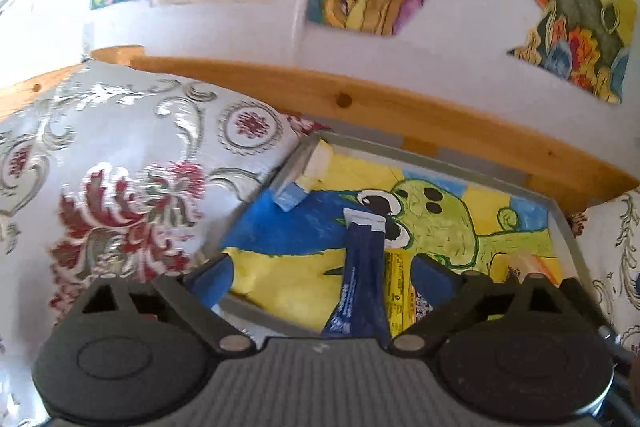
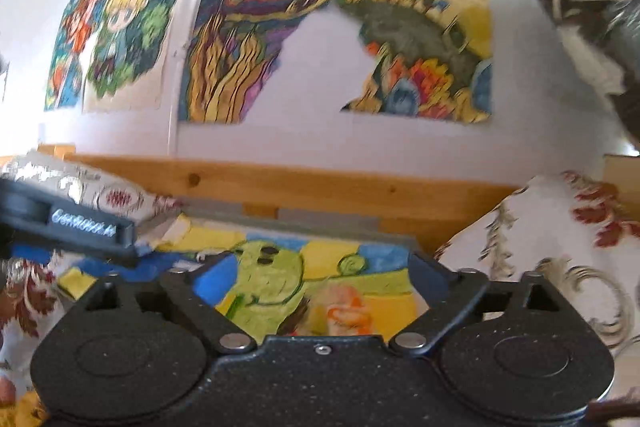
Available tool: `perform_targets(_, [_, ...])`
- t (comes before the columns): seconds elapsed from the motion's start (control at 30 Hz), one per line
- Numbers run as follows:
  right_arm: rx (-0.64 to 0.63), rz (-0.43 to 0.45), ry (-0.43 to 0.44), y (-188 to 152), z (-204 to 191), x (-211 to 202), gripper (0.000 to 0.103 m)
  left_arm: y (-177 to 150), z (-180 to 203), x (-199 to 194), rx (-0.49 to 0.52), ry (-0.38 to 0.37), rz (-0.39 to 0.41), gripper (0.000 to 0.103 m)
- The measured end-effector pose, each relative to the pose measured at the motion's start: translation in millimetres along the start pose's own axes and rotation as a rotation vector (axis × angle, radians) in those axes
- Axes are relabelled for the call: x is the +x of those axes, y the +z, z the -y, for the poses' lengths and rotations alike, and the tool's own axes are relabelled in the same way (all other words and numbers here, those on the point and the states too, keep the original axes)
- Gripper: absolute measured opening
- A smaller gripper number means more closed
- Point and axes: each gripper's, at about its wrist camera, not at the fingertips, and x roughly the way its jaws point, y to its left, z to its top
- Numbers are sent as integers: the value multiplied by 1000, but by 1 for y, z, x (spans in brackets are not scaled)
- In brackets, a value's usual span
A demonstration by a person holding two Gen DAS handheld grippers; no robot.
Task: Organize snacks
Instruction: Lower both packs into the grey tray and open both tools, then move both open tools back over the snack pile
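A white wall (image 2: 312, 131) hung with bright, torn-edged drawings (image 2: 248, 39) rises behind a pine rail (image 1: 360, 99). Below the rail a grey tray (image 1: 564, 227), lined with a yellow, blue and green cartoon drawing (image 1: 440, 219), sits between two floral cushions (image 1: 132, 163).

The left gripper (image 1: 324, 275) hangs over the near part of the tray with its blue-padded jaws spread wide. Between them stands a dark blue snack packet (image 1: 362, 279), tilted, its silver crimped end uppermost; neither jaw appears to touch it. A yellow packet (image 1: 396, 291) lies just beside it on the right, and an orange wrapper (image 1: 532, 263) lies near the tray's right wall.

The right gripper (image 2: 320, 283) is also spread, nothing between its jaws, above a blurred orange and white packet (image 2: 344, 311) in the tray.
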Motion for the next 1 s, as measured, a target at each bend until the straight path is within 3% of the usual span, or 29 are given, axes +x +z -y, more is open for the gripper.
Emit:
perform_targets(0.1, [-1, 27, -12, 7, 1, -16, 102, -4, -6, -19, -2, -1, 29, 101])
perform_targets(0.53, [28, 122, -46, 19, -8, -89, 102, -21, -42, -102, -11, 36, 161, 102])
perform_targets(0.8, [33, 171, -2, 10, -23, -143, 102, -50, -81, -129, -20, 75, 123, 102])
perform_targets(1.0, [-7, 155, 25, -3, -37, -173, 102, -71, -104, -143, -11, 73, 77, 102])
